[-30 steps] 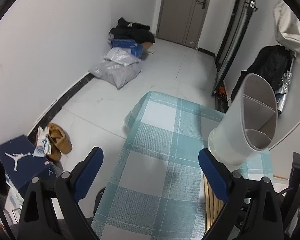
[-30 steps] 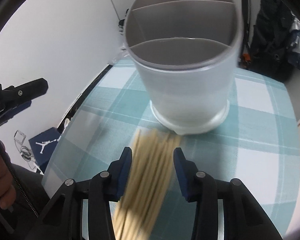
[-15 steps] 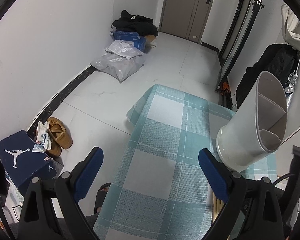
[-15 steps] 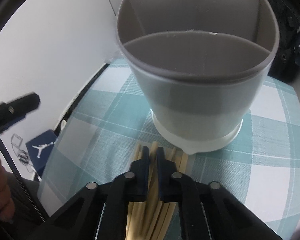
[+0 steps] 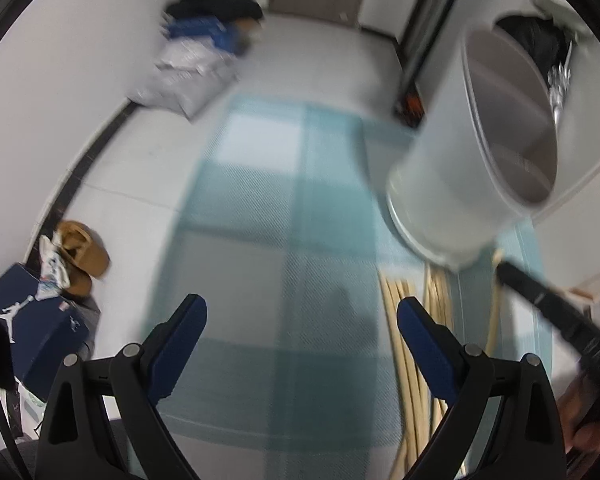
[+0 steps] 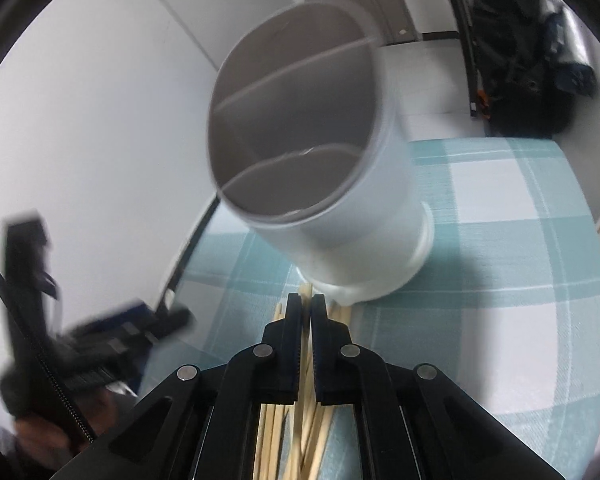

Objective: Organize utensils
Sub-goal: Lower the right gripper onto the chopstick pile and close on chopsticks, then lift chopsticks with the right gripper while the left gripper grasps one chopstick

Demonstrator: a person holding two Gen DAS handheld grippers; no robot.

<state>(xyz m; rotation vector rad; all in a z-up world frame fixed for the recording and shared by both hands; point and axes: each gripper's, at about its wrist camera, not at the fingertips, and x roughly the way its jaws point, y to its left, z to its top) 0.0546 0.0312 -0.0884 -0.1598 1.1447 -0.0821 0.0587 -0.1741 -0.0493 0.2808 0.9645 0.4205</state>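
Motion blur smears the holder [image 5: 456, 184]; the chopsticks [image 6: 284, 440] run under the right claw [image 6: 306, 308], cut off below

The table [image 6: 500, 280] wears a cloth of pale teal and white checks, crossed by thin white lines. On it the utensil holder [image 6: 340, 208] is white outside and grey within, its dividers grey too. The chopsticks [image 5: 404, 344] are a pale, straw-coloured wood. The left tongs [image 5: 300, 320] have black arms and dark blue pads; the right tongs [image 6: 306, 312] are black. On the light grey floor [image 5: 140, 160] sit a tan shoe [image 5: 84, 248], a navy shoebox [image 5: 32, 332] with a white jumping figure printed on it, and silver-grey bags [image 5: 184, 80]. The walls are white, edged with a black skirting.
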